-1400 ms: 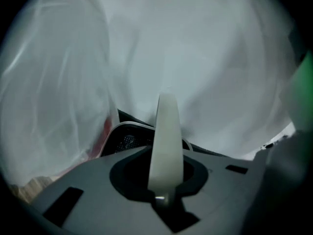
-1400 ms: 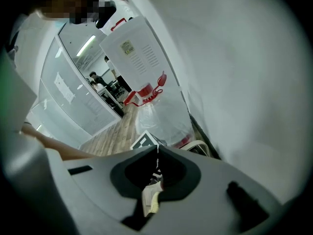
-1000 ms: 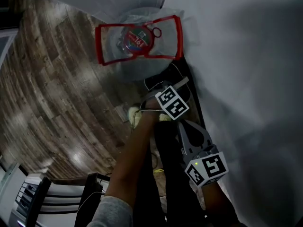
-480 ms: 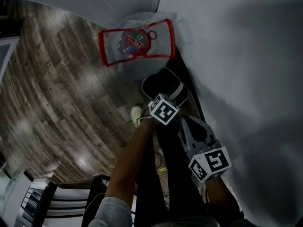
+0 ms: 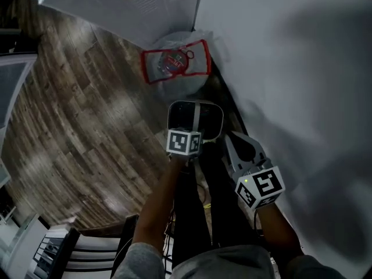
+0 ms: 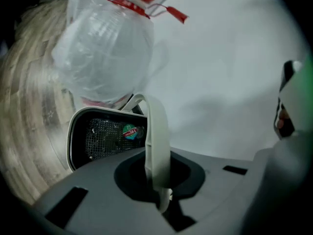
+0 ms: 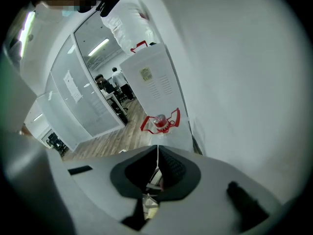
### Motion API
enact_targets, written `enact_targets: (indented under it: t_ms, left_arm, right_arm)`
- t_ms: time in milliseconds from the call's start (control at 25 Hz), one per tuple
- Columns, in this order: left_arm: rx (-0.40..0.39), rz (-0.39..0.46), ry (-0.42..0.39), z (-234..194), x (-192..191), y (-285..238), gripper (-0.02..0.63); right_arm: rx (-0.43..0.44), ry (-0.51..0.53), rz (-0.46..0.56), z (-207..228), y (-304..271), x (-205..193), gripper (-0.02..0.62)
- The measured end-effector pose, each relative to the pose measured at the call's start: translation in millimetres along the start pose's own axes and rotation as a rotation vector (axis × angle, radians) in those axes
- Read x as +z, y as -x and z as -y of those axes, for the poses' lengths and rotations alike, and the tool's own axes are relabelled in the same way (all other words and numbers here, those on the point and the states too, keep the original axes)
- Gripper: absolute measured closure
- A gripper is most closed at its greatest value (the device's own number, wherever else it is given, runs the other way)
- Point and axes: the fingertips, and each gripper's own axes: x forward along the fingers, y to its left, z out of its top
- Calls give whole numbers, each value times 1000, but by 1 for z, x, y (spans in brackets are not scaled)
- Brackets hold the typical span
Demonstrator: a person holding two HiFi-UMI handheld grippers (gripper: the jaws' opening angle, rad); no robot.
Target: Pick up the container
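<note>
The container (image 5: 176, 114) is a black mesh bin with a white rim and a white bail handle (image 5: 197, 120); it hangs low over the wood floor beside the white wall. My left gripper (image 5: 195, 135) is shut on that handle. In the left gripper view the handle (image 6: 157, 136) runs straight down between the jaws, with the container's mesh inside (image 6: 105, 133) and a small sticker just behind. My right gripper (image 5: 231, 139) hovers close to the right of the container, apart from it. In its own view the right gripper (image 7: 157, 164) has its jaws together with nothing between them.
A clear trash bag with red drawstrings (image 5: 176, 64) sits on the floor just beyond the container, against a white cabinet (image 5: 133, 2). The white wall (image 5: 290, 68) runs along the right. Wood floor (image 5: 70, 115) opens to the left. People stand far off (image 7: 116, 80).
My left gripper has turned over the container and closed on its handle. The container's open mouth now faces up in full view. The right gripper has stayed beside it.
</note>
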Motion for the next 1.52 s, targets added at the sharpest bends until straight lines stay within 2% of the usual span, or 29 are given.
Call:
enact_targets:
  t_ms: [120,280,440,520,760,1040,1240,1520]
  left_arm:
    - [3,39,105,7,-7,41,591]
    - [25,98,195,19,-21,98,589]
    - [12,167,296,38,-24,162,589]
    - [11,188,322,52,-28,194,589]
    - [36,238,297,83,-30,274,589]
    - [8,286,278,114,-20,338,588]
    - [-7,342,305,133,-23,366,589]
    - [-13,384,321,153,-28,391,588]
  right_arm:
    - [8,32,24,-15,18,27,569]
    - [24,90,52,-34,45,65,569]
    - [35,133,74,-54,72,95,569]
    - [36,155,84,-65,90,111,569]
    - [59,222,177,-93,132,171,569]
    - [34,282,272,-107,190,227,569]
    - [0,317,327,-108,237,243,569]
    - [-44,267,409,-99,290,252,569]
